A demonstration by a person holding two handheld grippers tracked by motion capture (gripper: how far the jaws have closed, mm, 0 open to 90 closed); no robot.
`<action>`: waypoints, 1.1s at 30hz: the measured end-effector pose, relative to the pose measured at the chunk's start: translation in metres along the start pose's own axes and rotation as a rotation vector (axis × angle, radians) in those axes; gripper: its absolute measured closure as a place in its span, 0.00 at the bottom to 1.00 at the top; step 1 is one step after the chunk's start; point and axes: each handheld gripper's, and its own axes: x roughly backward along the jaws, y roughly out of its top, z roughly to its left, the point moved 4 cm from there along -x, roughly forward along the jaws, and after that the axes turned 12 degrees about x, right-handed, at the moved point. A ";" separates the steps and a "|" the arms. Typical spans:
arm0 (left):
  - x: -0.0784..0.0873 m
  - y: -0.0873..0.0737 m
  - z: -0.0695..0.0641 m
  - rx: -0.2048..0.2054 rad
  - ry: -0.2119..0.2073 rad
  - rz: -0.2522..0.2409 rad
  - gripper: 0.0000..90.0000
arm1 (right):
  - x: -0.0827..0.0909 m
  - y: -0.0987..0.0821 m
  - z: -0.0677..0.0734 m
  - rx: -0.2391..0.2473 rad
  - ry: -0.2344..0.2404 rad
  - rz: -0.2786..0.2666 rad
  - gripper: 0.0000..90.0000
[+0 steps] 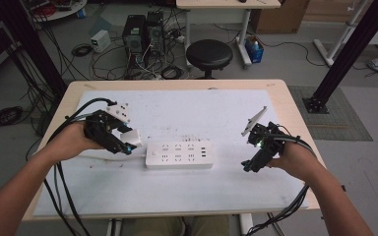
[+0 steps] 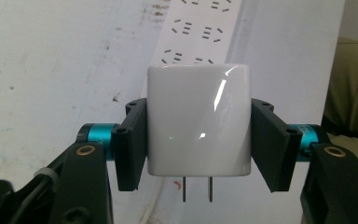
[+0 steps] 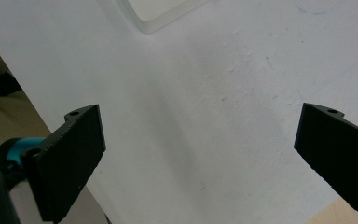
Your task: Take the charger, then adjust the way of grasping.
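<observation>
Clamping a white charger [image 2: 199,125] by its two flat sides, the left gripper [image 1: 119,140] holds it above the white mat [image 1: 187,189], just left of the power strip [image 1: 179,155]. In the left gripper view the charger's two prongs [image 2: 197,188] point down toward the bottom edge, with the strip's sockets beyond. The strip lies flat mid-table. Well to its right, the right gripper [image 1: 254,162] hangs over bare mat, jaws spread wide with nothing between them.

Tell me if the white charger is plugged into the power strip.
Out: the charger sits clamped in the left gripper, prongs bare, off the power strip.
</observation>
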 end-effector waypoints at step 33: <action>-0.009 0.030 -0.033 -0.142 -0.025 -0.027 0.47 | 0.007 0.017 0.005 -0.343 0.143 -0.239 0.05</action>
